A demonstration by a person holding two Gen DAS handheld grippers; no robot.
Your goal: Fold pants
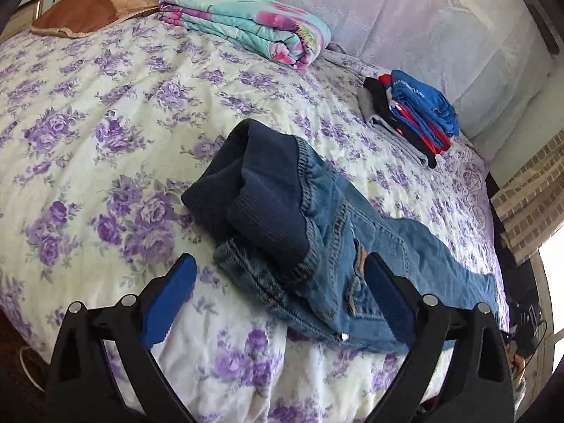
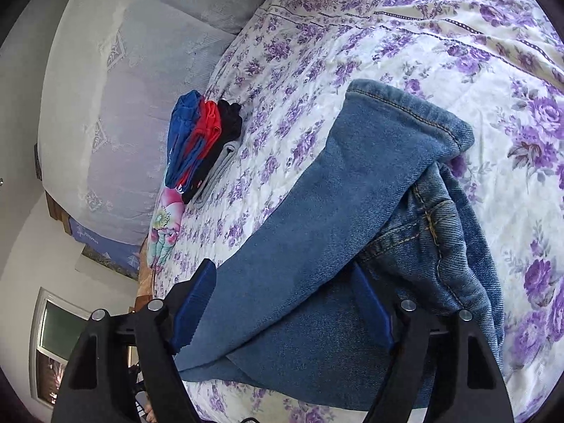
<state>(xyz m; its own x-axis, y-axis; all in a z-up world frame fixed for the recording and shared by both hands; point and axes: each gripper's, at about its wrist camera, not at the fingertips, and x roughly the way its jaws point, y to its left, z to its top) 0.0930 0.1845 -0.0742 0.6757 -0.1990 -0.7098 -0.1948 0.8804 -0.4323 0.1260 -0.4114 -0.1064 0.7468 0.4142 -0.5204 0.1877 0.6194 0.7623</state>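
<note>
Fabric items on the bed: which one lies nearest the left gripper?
The denim pants, crumpled between the open left gripper fingers; the floral quilt and clothes stack lie farther back.

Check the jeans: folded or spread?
Not neatly folded: the jeans lie rumpled on the bedspread, waistband bunched, a leg doubled over.

A bed (image 1: pixel 105 112) covered by a white quilt printed with purple flowers. Crumpled blue denim pants (image 1: pixel 317 246) with a dark ribbed waistband are laid on it near its edge. A stack of folded clothes (image 1: pixel 409 116) is set farther back, well apart from a folded floral blanket (image 1: pixel 246 24) and a brown pillow (image 1: pixel 98 10) at the far end.
</note>
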